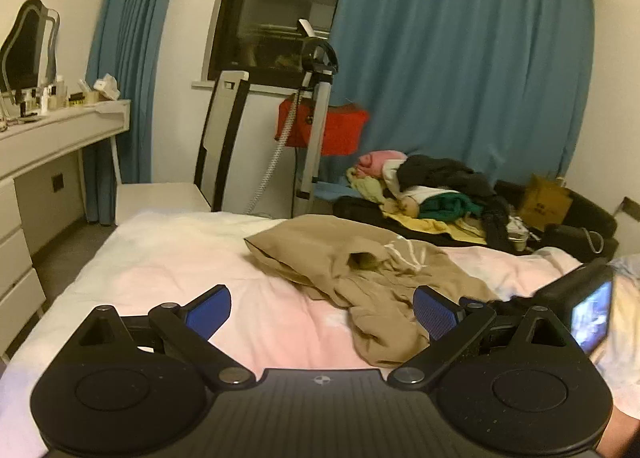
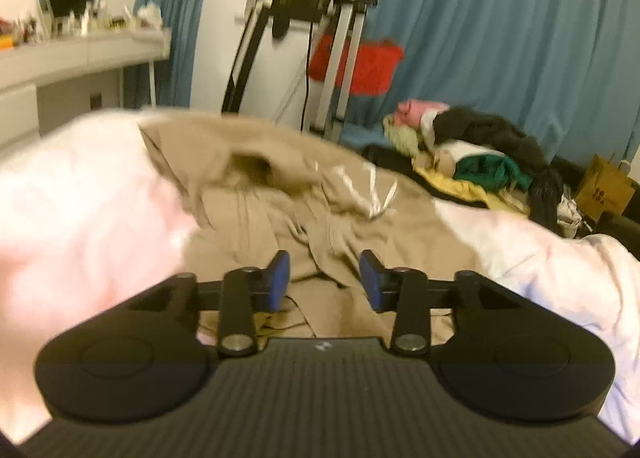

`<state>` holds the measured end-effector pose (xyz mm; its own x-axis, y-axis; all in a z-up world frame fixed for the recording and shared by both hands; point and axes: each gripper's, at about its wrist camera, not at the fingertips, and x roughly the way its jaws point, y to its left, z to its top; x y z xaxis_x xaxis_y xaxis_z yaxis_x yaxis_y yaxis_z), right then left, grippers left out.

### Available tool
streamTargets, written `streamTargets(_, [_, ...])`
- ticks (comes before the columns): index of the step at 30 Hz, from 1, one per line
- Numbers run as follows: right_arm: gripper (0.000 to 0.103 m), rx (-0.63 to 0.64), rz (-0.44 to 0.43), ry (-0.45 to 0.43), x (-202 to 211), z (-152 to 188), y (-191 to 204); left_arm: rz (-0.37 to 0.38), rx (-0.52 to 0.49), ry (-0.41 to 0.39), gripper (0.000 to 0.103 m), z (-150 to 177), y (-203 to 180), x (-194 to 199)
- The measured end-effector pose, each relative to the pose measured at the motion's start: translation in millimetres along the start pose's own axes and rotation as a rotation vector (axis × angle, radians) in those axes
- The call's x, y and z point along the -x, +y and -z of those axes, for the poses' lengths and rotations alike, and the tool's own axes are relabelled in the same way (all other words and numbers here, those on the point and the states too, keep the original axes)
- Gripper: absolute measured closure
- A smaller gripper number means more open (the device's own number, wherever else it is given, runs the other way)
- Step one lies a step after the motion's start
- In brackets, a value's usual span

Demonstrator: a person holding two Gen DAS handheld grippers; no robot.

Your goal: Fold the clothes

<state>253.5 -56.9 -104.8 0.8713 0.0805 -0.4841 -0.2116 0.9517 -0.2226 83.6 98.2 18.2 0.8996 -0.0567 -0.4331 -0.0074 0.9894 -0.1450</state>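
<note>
A crumpled tan garment [image 1: 360, 258] [image 2: 260, 198] with a white drawstring [image 1: 404, 252] [image 2: 372, 194] lies on the pale pink bed sheet [image 1: 180, 258] [image 2: 80, 198]. My left gripper [image 1: 323, 314] hovers over the near side of the bed with its blue pads spread wide. The garment's near edge lies below its right pad and nothing is gripped. My right gripper [image 2: 325, 278] is low over the tan cloth with its jaws partly apart. Folds of cloth show in the gap, and the pads do not press on them. The right wrist view is motion-blurred.
A pile of mixed clothes [image 1: 432, 186] [image 2: 472, 146] sits on a dark surface beyond the bed. A garment steamer stand [image 1: 316, 106], a white dressing table [image 1: 60, 134] with bottles, a brown paper bag [image 1: 546, 202] and blue curtains [image 1: 460, 58] ring the bed.
</note>
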Motion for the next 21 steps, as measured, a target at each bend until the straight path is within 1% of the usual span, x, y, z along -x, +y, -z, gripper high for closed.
streamTargets(3, [0.063, 0.0, 0.044, 0.018, -35, 9, -6, 0.014, 0.068, 0.032, 0.004, 2, 10, -27])
streamTargets(6, [0.062, 0.005, 0.031, 0.027, -63, 16, -9, 0.046, 0.154, 0.075, 0.004, 6, 19, -57])
streamTargets(8, [0.06, 0.015, 0.017, 0.033, -72, 17, -7, 0.07, 0.166, 0.097, 0.004, 9, 21, -76])
streamTargets(10, [0.06, 0.034, 0.005, 0.032, -78, 17, -6, 0.063, 0.154, 0.123, 0.004, 14, 22, -93])
streamTargets(11, [0.063, 0.044, -0.004, 0.019, -76, 15, -8, 0.064, 0.153, 0.138, 0.004, 17, 23, -101])
streamTargets(12, [0.073, 0.047, -0.015, 0.002, -73, 12, -11, 0.067, 0.153, 0.153, 0.004, 20, 23, -109])
streamTargets(13, [0.087, 0.04, -0.023, -0.015, -68, 10, -15, 0.068, 0.16, 0.17, 0.004, 24, 24, -116])
streamTargets(16, [0.091, -0.05, -0.089, -0.103, -38, -2, -32, 0.093, 0.207, 0.207, 0.005, 31, 24, -130])
streamTargets(18, [0.092, -0.106, -0.127, -0.178, -8, -9, -43, 0.093, 0.207, 0.192, 0.005, 33, 20, -132])
streamTargets(21, [0.093, -0.171, -0.176, -0.286, 43, -19, -59, 0.077, 0.168, 0.163, 0.005, 34, 8, -129])
